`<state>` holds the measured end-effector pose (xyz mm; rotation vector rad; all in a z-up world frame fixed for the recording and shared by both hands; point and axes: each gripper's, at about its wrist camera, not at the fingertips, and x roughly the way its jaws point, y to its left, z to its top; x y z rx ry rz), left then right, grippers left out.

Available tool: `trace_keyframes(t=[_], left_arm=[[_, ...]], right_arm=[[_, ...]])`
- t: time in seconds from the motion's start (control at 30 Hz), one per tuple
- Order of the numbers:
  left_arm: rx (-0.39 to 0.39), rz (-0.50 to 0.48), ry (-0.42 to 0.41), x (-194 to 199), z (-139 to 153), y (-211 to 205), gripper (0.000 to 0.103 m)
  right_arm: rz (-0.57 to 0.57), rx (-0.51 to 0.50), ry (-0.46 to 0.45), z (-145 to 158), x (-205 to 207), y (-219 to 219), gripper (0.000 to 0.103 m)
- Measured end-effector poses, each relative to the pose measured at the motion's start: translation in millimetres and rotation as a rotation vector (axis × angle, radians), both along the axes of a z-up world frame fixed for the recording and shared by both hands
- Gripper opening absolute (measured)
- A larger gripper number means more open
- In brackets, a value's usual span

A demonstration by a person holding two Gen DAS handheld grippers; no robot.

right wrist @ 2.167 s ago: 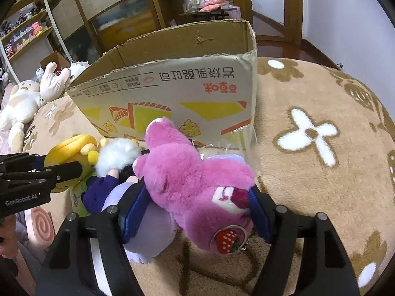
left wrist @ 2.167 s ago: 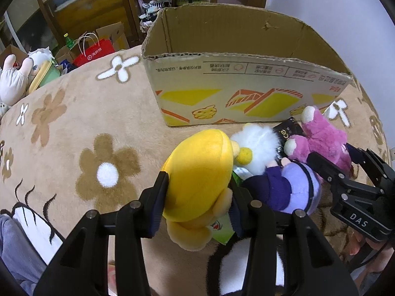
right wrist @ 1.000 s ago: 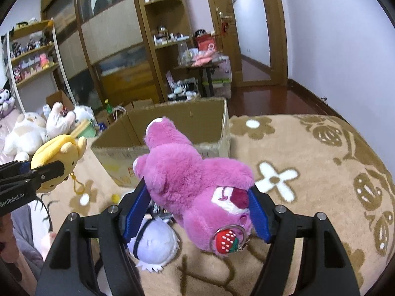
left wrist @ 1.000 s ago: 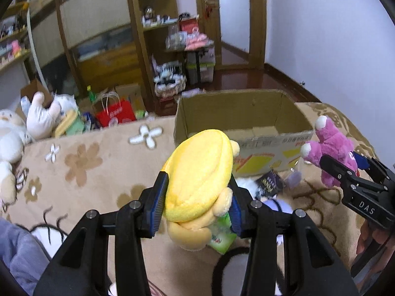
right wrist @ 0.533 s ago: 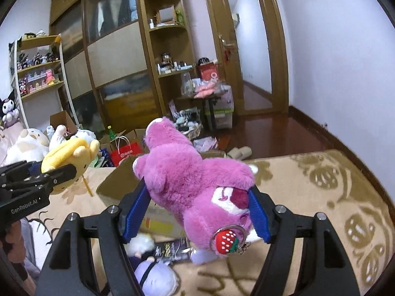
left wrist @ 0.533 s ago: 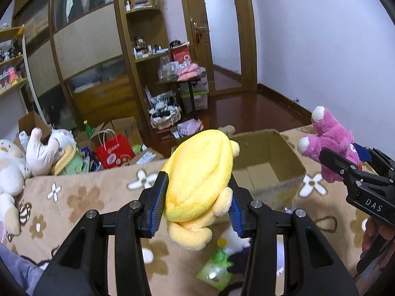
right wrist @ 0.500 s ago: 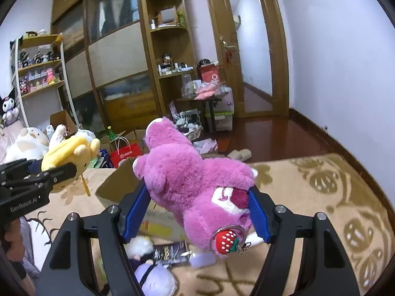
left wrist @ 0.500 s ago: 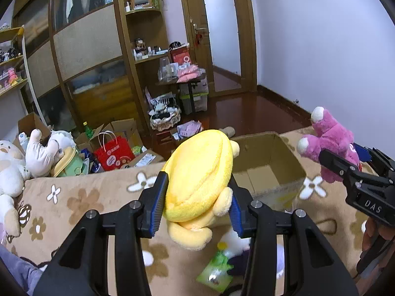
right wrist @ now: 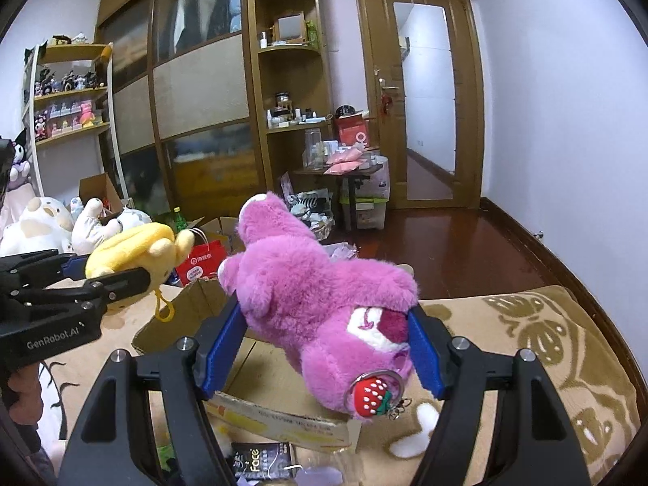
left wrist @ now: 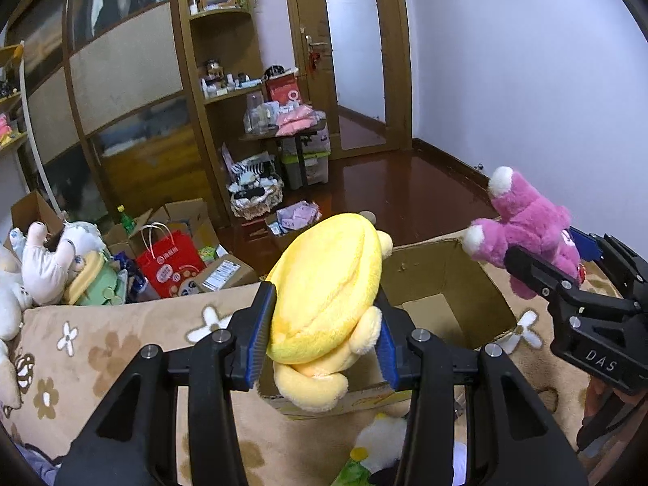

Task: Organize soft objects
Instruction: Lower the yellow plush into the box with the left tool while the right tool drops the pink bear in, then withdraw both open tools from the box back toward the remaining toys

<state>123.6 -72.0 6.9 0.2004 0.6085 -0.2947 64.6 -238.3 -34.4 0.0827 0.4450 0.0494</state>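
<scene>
The left gripper (left wrist: 322,338) has its jaws clamped on the yellow plush (left wrist: 328,308), held above the near edge of the open cardboard box (left wrist: 441,283). The right gripper (right wrist: 324,348) has its jaws clamped on the pink plush bear (right wrist: 324,303), also raised over the box. The visible part of the box floor is bare, so neither toy is deposited yet. A white plush (left wrist: 382,437) and other small items remain on the flower-patterned blanket (left wrist: 121,344) below.
</scene>
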Motion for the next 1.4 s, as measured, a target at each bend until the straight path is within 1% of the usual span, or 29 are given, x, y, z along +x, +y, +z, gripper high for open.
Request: trace_keyframes(t=[0.07, 0.2, 0.4, 0.6, 0.73, 0.8, 0.87, 0.93, 1.0, 1.03, 1.07, 1.13, 1.17, 1.27, 1.4], left_arm=[[-0.004, 0.006, 0.013, 7, -7, -1, 0.044], [-0.021, 0.015, 0.068, 24, -24, 1, 0.044], [-0.015, 0.021, 0.133, 42, -52, 1, 0.044], [-0.017, 0.009, 0.15, 48, -61, 0, 0.044], [-0.019, 0.015, 0.168, 50, -65, 3, 0.044], [-0.019, 0.017, 0.178, 51, -66, 5, 0.048], [-0.02, 0.024, 0.166, 49, -65, 7, 0.055], [-0.02, 0.025, 0.16, 47, -61, 9, 0.057], [-0.014, 0.028, 0.158, 46, -59, 10, 0.064], [-0.012, 0.028, 0.154, 46, -59, 11, 0.069], [-0.008, 0.03, 0.149, 45, -58, 13, 0.071], [0.007, 0.036, 0.15, 44, -58, 14, 0.073], [0.011, 0.041, 0.153, 44, -59, 15, 0.075], [0.001, 0.053, 0.162, 44, -58, 18, 0.082], [0.001, 0.047, 0.18, 40, -58, 21, 0.083]], right_arm=[[0.005, 0.001, 0.009, -5, 6, 1, 0.077], [0.014, -0.012, 0.029, -17, 18, 4, 0.077], [0.037, -0.03, 0.064, -35, 30, 8, 0.077], [0.049, -0.017, 0.087, -47, 37, 7, 0.078], [0.054, -0.01, 0.087, -47, 38, 7, 0.079], [0.062, 0.005, 0.084, -48, 39, 6, 0.079], [0.062, 0.003, 0.086, -49, 38, 6, 0.08], [0.068, 0.004, 0.09, -50, 39, 6, 0.081], [0.068, 0.005, 0.096, -50, 38, 8, 0.087], [0.068, 0.007, 0.095, -49, 37, 9, 0.089], [0.071, 0.009, 0.092, -49, 36, 9, 0.09], [0.077, -0.002, 0.093, -49, 34, 11, 0.091], [0.077, -0.007, 0.093, -49, 31, 11, 0.091], [0.068, -0.008, 0.098, -48, 28, 12, 0.097], [0.059, 0.008, 0.106, -47, 21, 11, 0.101]])
